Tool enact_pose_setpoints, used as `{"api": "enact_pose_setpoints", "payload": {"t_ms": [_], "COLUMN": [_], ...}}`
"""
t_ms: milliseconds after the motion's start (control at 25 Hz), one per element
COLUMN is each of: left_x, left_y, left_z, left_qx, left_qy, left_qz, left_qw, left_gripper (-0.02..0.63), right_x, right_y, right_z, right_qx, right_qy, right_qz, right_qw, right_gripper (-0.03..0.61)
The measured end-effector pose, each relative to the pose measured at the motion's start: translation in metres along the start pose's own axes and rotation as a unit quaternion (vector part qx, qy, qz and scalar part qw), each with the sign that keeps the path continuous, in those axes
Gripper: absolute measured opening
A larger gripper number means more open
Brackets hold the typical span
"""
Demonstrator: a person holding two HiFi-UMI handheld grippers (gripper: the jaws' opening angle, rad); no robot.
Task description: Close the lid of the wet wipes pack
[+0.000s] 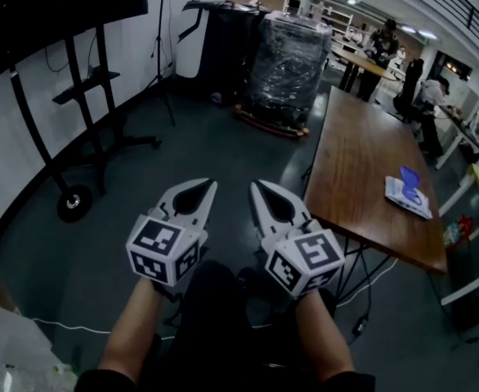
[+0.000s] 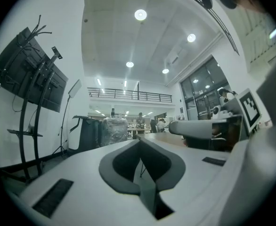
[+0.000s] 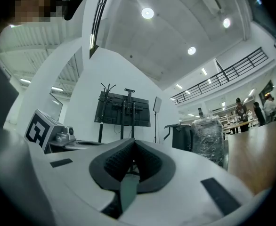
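Wooden surface [image 1: 362, 170] bears the wet wipes pack [image 1: 407, 196], its blue lid [image 1: 409, 175] raised; left of that surface, the left gripper [image 1: 209, 184] and right gripper [image 1: 256, 186] keep fingers pressed together, empty.

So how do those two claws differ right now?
The left claw tilts rightward, the right claw leftward, so their tips converge. The right claw is nearer the table with the wipes pack; the left claw is farther. Both are white, shut and empty.
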State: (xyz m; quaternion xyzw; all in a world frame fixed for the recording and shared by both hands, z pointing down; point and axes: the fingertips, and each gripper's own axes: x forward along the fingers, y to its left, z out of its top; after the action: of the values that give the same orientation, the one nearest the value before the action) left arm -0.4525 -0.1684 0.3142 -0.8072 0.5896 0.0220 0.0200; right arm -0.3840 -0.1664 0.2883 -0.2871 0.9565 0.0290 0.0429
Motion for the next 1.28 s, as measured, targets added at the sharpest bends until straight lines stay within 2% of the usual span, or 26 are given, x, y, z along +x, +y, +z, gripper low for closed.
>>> {"api": "enact_pose_setpoints", "payload": {"t_ms": [320,840,1080,1280], "left_x": [0.048,0.107,0.128,0.151], "left_y": [-0.08,-0.221,-0.272,-0.305], "left_z": [0.004,0.004,0.004,0.003], "left_qx": [0.0,0.008,0.015,0.017], "left_qy": [-0.004,-0.002,0.001,0.006], "left_qz": [-0.089,-0.219,-0.258,-0.272], "left_qw": [0.996,0.9758,0.9659,0.962], "left_gripper": [0.005,0.005,0.005,0.005], "right_x": [-0.062,-0.175,-0.217,-0.248], "right_y": [-0.055,-0.139,-0.169,-0.197], "right_z": [0.013,0.019,0.019,0.019], "right_qx": [-0.011,-0.015,-0.015,-0.014], "right_qy": [-0.005,-0.006,-0.006,-0.003], "right_qz": [-0.082,-0.214,-0.254,-0.278], "right_qw": [0.997,0.977,0.967,0.961], "right_gripper": [0.008,0.008,0.008,0.008]}}
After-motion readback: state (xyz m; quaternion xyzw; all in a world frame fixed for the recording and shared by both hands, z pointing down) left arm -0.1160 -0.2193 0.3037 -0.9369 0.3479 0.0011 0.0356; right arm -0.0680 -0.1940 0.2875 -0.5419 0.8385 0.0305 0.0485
